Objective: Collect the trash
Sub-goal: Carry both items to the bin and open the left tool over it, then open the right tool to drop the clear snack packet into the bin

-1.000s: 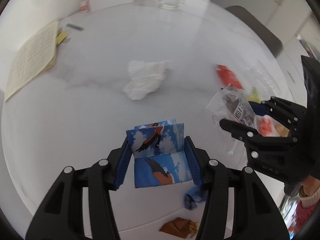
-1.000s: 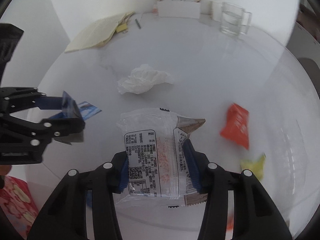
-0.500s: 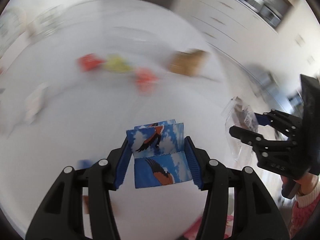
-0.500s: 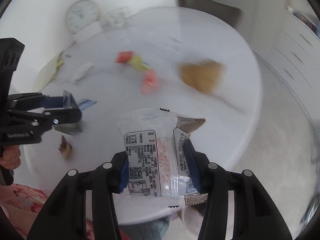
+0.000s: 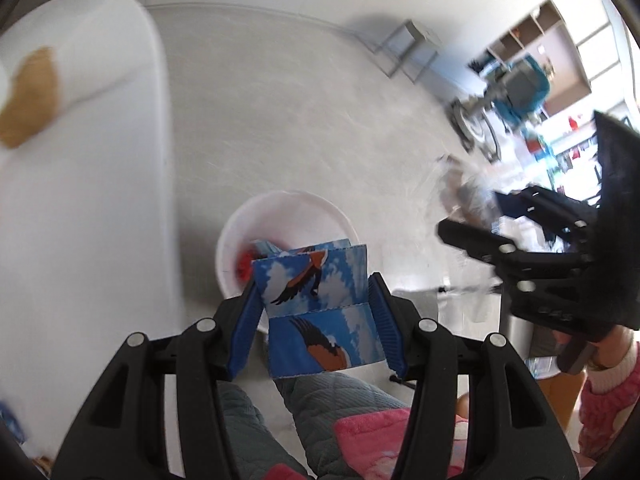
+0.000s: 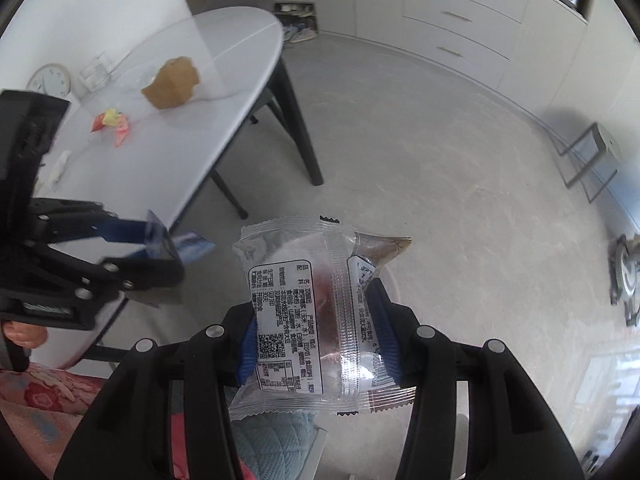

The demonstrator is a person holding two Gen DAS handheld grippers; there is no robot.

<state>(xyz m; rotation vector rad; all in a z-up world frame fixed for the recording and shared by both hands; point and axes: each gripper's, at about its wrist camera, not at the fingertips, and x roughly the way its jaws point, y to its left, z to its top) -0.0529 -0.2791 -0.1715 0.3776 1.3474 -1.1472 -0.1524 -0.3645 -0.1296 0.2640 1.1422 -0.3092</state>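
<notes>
My left gripper [image 5: 316, 312] is shut on a blue wrapper with a bird print [image 5: 316, 304] and holds it above a white round bin [image 5: 280, 216] on the floor; red and blue trash lies inside. My right gripper [image 6: 318, 340] is shut on a clear plastic wrapper with a printed label [image 6: 312, 312]. It shows to the right in the left wrist view [image 5: 480, 240]. The left gripper and its blue wrapper show at the left in the right wrist view [image 6: 160, 244].
The white oval table [image 6: 224, 80] stands at the left, with a brown paper lump [image 6: 172, 84], red and yellow wrappers [image 6: 110, 122] and a white tissue [image 6: 60, 164] on it. A metal stool [image 6: 592, 160] stands on the grey floor. My legs are below.
Both grippers have swung away from the tabletop to the right and down, over the floor. The white bin has come into the left wrist view. Both still hold their wrappers.
</notes>
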